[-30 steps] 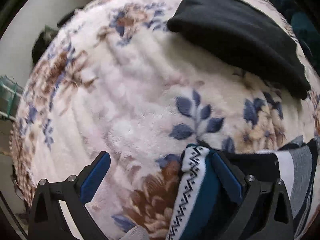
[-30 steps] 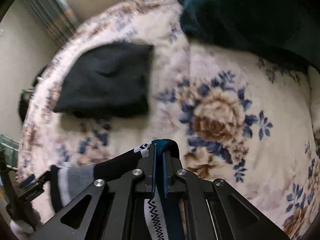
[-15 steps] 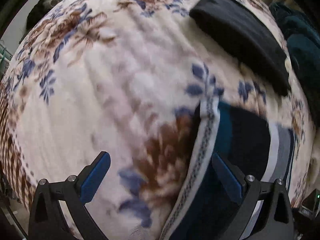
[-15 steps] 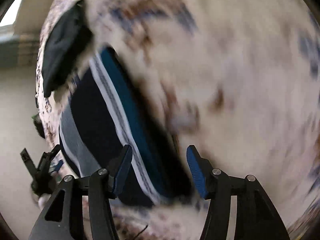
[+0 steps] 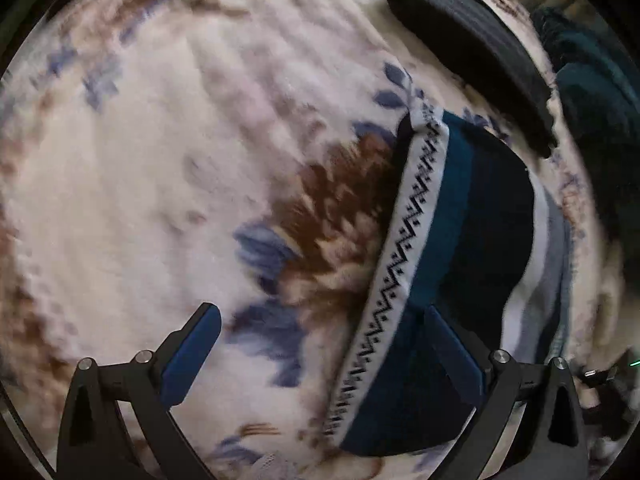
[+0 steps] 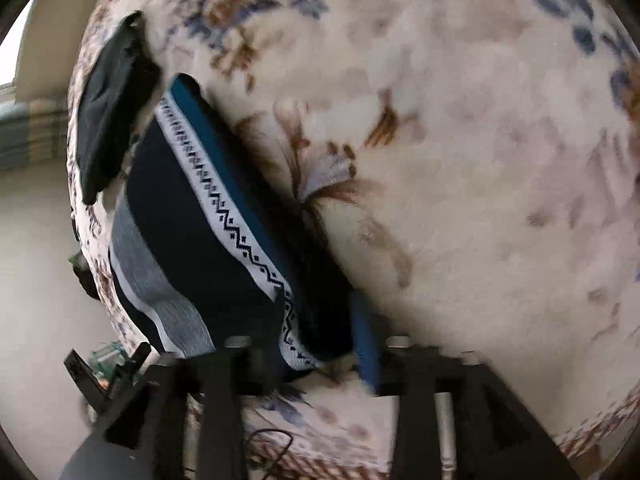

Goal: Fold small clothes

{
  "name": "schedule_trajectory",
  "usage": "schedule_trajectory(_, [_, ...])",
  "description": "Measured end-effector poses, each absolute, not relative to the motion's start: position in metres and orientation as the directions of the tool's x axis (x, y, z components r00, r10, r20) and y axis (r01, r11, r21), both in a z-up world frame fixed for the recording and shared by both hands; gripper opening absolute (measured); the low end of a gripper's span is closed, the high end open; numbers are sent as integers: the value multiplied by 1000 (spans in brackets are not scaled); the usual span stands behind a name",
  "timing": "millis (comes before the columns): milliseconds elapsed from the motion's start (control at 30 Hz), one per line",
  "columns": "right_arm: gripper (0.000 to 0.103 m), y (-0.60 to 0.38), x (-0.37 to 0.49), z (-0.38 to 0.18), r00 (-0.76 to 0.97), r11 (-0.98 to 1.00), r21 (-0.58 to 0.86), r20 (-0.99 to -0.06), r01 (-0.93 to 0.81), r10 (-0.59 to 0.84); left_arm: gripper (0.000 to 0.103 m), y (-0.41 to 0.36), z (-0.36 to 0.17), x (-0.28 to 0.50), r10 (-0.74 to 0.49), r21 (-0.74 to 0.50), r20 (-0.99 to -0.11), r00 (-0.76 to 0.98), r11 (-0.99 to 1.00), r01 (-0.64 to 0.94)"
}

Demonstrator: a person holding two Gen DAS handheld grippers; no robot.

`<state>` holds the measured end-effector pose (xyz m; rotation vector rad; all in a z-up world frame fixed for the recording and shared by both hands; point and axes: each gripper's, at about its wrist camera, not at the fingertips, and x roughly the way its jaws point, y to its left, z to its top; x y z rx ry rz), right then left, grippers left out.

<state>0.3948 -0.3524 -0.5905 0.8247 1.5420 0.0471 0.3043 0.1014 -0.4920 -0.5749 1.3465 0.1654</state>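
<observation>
Dark navy and teal shorts (image 5: 480, 220) with a white zigzag waistband lie flat on the floral blanket (image 5: 160, 160). My left gripper (image 5: 322, 320) stands wide open just above them. Its right finger (image 5: 448, 340) is over the teal cloth and the waistband runs between the jaws. In the right wrist view the same shorts (image 6: 180, 220) lie to the left. My right gripper (image 6: 312, 344) is low over their near corner. Its jaws are opening, the waistband end lies loose between them, and its left finger is blurred.
A folded black garment (image 5: 472, 52) lies beyond the shorts, also visible in the right wrist view (image 6: 108, 112). Dark teal bedding (image 5: 592, 100) is piled at the far right. The bed's edge and a pale wall (image 6: 32, 260) are to the left. A thin cable (image 6: 272, 440) lies near the front.
My right gripper, shut on the waistband a second ago, has let go and spread its jaws. The shorts dropped flat onto the blanket. Both grippers swung down and across; the left stayed open.
</observation>
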Motion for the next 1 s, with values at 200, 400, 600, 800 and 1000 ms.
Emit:
schedule_trajectory(200, [71,-350,361,-639,113,563,626,-717,540,688,103,97,-512,307,-330,-434,-892,308,814,-387])
schedule_trajectory(400, [85,-329,347,-667,278,440,739,-626,510,729,103,101,-522,333,-405,-509,-854,327,780,-364])
schedule_trajectory(600, [27,-304,348,-663,353,385,783,-581,489,734,29,89,-501,359,-463,-546,-824,328,803,-240])
schedule_trajectory(800, [22,-284,315,-620,424,415,773,-619,480,661,30,92,-497,397,-510,-556,-815,276,821,-126])
schedule_trajectory(1000, [39,-274,299,-629,378,457,735,-661,501,648,75,118,-522,378,-620,-667,-743,250,718,-200])
